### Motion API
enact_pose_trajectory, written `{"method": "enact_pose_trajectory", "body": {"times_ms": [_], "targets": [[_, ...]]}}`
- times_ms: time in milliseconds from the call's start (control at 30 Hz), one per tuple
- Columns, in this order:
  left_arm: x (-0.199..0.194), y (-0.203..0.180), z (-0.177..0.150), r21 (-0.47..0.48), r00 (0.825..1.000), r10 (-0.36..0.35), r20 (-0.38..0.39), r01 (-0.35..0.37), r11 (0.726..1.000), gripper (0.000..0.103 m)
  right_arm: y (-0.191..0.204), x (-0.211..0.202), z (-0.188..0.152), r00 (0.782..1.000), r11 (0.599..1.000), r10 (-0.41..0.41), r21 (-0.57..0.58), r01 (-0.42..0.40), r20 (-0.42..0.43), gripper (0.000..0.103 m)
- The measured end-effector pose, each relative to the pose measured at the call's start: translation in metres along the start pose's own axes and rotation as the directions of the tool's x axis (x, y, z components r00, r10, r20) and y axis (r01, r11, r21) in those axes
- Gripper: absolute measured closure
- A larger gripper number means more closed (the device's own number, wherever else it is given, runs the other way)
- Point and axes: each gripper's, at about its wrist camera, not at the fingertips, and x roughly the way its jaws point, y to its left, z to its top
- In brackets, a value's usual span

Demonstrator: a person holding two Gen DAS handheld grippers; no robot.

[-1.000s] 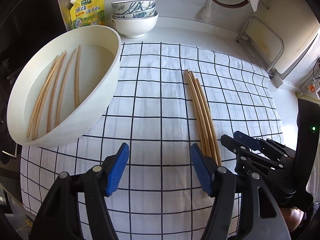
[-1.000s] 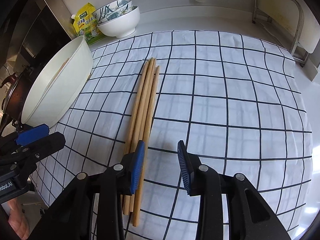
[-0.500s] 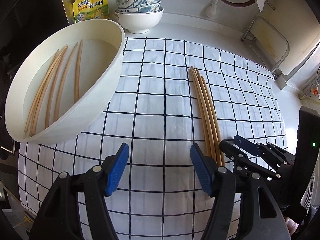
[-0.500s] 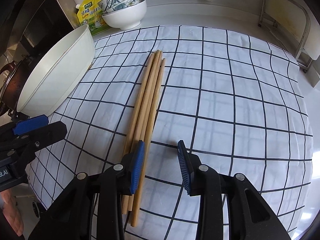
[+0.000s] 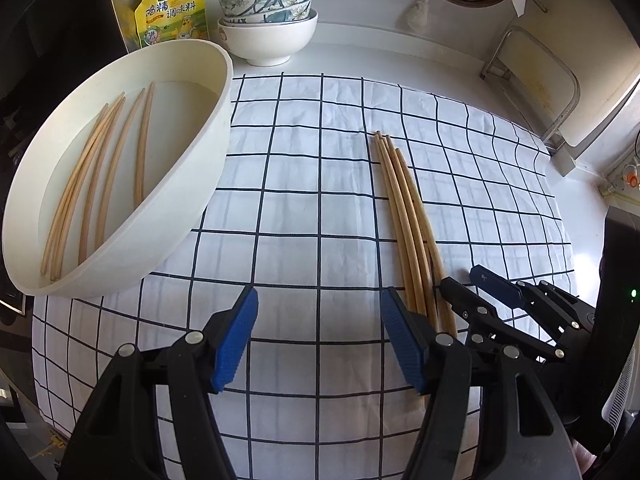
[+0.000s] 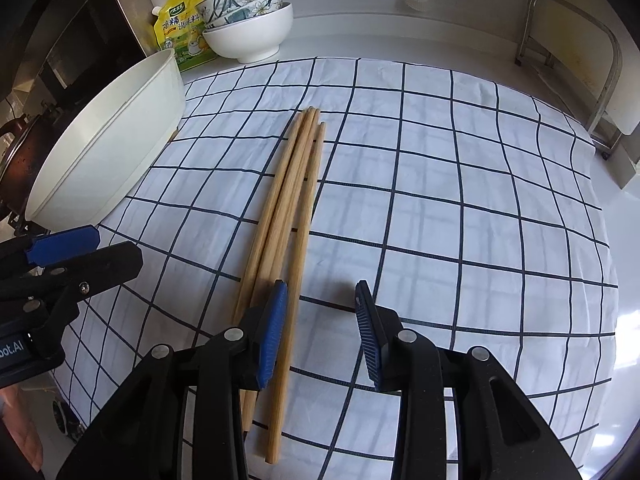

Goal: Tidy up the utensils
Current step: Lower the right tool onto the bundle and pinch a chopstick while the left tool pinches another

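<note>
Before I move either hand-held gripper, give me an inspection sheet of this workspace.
Surface: white checked cloth over a white counter, lying flat.
Job's things: loose chopsticks bundled on the cloth; more chopsticks in the white basin.
Clutter: stacked bowls and a yellow seasoning pouch behind the basin.
Grippers: left hand-held gripper open, nothing between its pads; right hand-held gripper open over the cloth, its left pad above the bundle.
Cables: nothing seen for certain.
Surroundings: metal rack at far right; dark appliance at left.
</note>
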Motion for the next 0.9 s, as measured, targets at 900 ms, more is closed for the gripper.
{"method": "enact_pose_trajectory", "body": {"times_ms": [900], "targets": [[0.048,-0.037,-0.004,0.062,0.999,-0.010,-0.040,0.013,0.998,0.040,-0.038,-0.008,-0.005,1.000,0.998,0.008,0.058,-0.010,0.025,0.070]]}}
